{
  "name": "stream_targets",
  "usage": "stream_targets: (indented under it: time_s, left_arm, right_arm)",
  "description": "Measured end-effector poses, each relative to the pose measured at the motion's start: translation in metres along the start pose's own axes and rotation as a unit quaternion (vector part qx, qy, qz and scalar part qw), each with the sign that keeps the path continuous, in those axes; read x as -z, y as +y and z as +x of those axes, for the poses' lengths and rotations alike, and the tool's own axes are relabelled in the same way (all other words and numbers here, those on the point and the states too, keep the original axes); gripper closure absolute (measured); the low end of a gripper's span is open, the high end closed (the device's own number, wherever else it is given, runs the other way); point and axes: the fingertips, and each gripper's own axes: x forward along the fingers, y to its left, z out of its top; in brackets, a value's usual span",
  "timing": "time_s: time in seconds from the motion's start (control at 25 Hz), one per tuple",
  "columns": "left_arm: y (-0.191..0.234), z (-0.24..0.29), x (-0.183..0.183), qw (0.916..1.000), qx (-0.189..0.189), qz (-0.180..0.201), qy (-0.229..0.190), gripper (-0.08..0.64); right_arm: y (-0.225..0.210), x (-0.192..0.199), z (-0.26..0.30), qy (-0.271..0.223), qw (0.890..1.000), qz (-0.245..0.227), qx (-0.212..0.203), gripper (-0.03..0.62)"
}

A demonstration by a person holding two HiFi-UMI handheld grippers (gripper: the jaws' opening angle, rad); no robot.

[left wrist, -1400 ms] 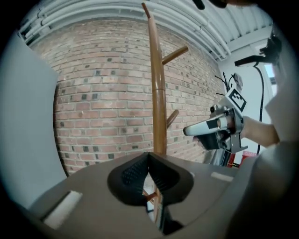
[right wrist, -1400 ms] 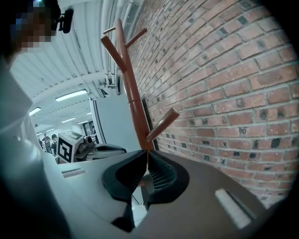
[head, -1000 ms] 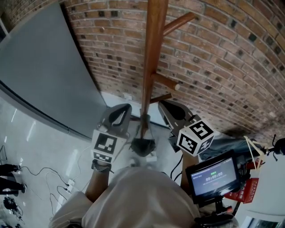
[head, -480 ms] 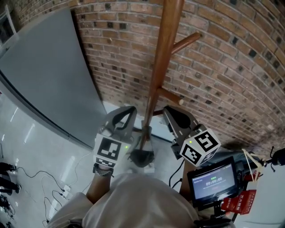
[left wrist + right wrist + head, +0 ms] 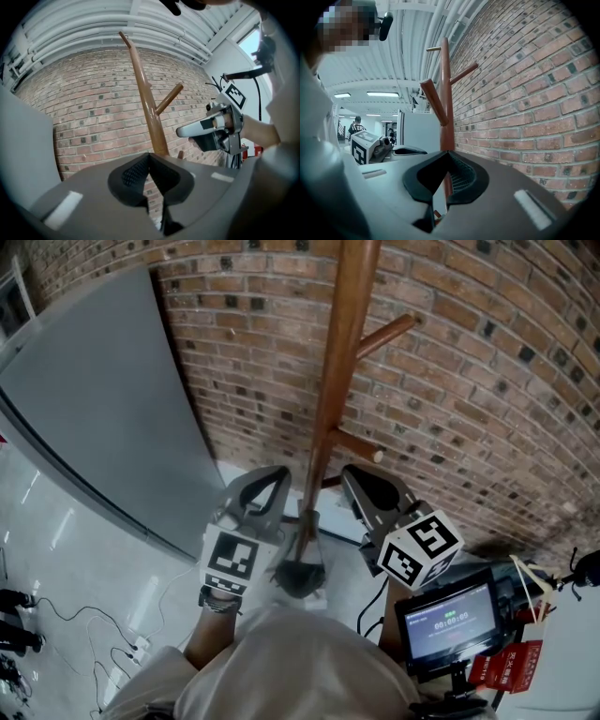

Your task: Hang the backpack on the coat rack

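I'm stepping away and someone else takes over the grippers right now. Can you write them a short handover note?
Left gripper: shut, nothing between its jaws.
Right gripper: shut, also empty.
Coat rack: upright in front of the brick wall, with one gripper on each side of its pole. The pegs in view are bare.
Backpack: it shows in no view.
Done: nothing hung yet.
Left: find the backpack, grip it, and hang it on a peg.
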Motion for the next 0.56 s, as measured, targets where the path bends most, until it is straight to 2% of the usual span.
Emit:
stream_targets:
  time_s: [0.56]
  left_arm:
    - [-0.0003,-0.0019,0.0061,1.0000,0.001,0.000,0.005,0.560]
  right_arm:
    - [0.0039,0.0074,0.0021,0.002,1.000,0.010,-0.008,0.592]
